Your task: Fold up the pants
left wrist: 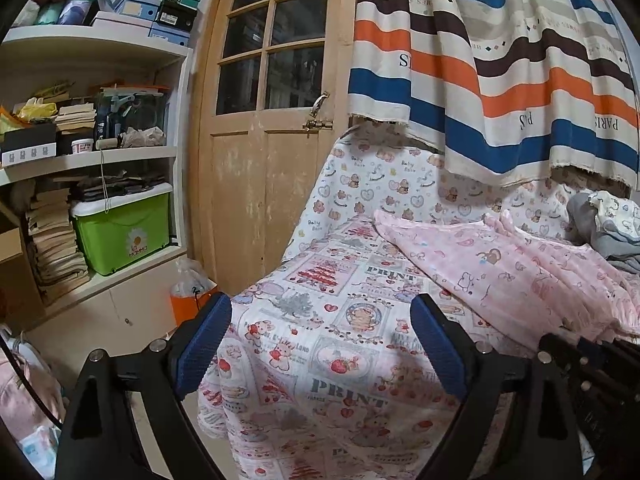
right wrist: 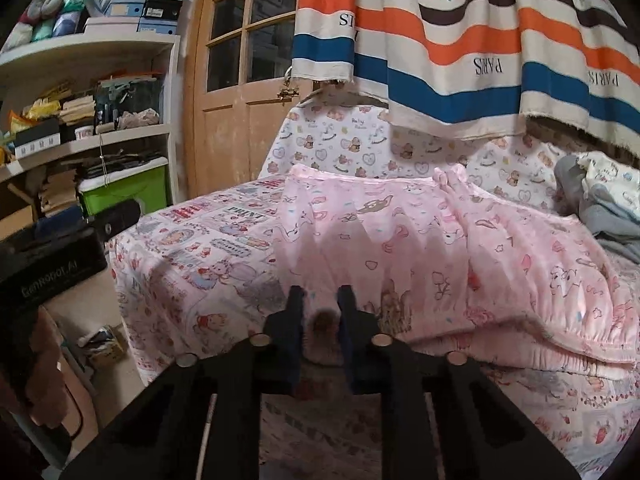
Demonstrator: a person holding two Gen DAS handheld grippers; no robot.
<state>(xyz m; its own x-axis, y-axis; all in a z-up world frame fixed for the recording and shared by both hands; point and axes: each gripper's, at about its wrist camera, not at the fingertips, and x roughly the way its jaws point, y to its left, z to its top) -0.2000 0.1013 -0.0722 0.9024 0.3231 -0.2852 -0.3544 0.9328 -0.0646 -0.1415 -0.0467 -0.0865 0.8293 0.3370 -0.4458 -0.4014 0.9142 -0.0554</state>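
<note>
From the left wrist view, the left hand-held gripper [left wrist: 320, 344] hovers with its blue-padded fingers spread wide and nothing between them, over the printed bed cover [left wrist: 304, 320]. The pink pants [left wrist: 516, 276] lie further right on the bed, well apart from this gripper. They look flattened and laid out, with the gathered waistband towards the near right edge, though this view cuts off part of them. A grey heap of clothes [left wrist: 600, 224] sits at the far right, under the striped curtain [left wrist: 500, 72].

From the right wrist view, the right hand-held gripper [right wrist: 323, 312] has its fingers drawn close with only a narrow gap, and a dark fuzzy patch shows in that gap; whether it pinches cloth cannot be told. It sits at the near edge of the pants [right wrist: 440, 248], which spread across the bed with one layer seemingly lying over another along the elastic waistband [right wrist: 560, 340]. As a judgement, the pants appear halved lengthwise at most; the crosswise folds are left to do.
</note>
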